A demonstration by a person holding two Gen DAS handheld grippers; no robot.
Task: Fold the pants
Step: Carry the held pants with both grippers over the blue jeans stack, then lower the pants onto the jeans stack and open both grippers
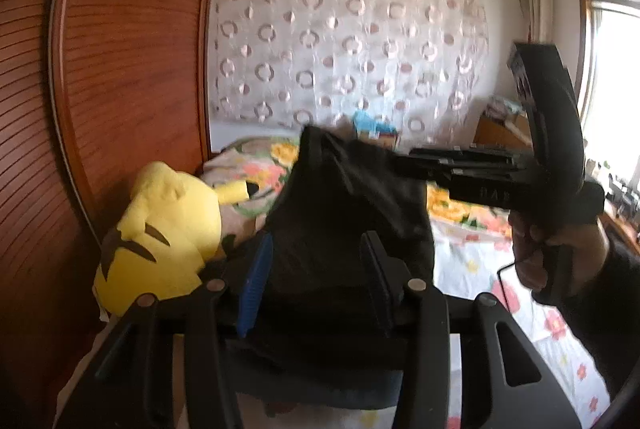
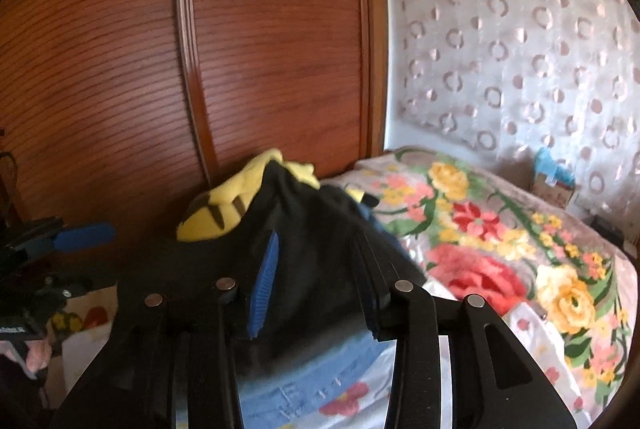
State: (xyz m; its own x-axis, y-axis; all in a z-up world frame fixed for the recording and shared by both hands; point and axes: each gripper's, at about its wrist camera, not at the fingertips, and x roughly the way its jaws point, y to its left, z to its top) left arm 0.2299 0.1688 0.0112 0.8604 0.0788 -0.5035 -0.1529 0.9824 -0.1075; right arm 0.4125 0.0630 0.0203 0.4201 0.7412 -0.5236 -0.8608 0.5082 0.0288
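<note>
Black fabric pants (image 1: 352,189) bunch beside the yellow plush toy (image 1: 168,229), loose between the parted left gripper (image 1: 320,269) and right gripper (image 2: 316,281).

yellow plush toy (image 1: 160,229) and wooden wardrobe (image 1: 132,49) block the left.

Matt black cloth pants (image 1: 344,197), glossy slatted wood wardrobe (image 1: 132,61)

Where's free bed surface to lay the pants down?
Free: the floral bedspread right of the black pants, toward the patterned curtain. Crowded: the side by the wooden wardrobe, where the yellow plush toy sits against the pants, denim underneath.
</note>
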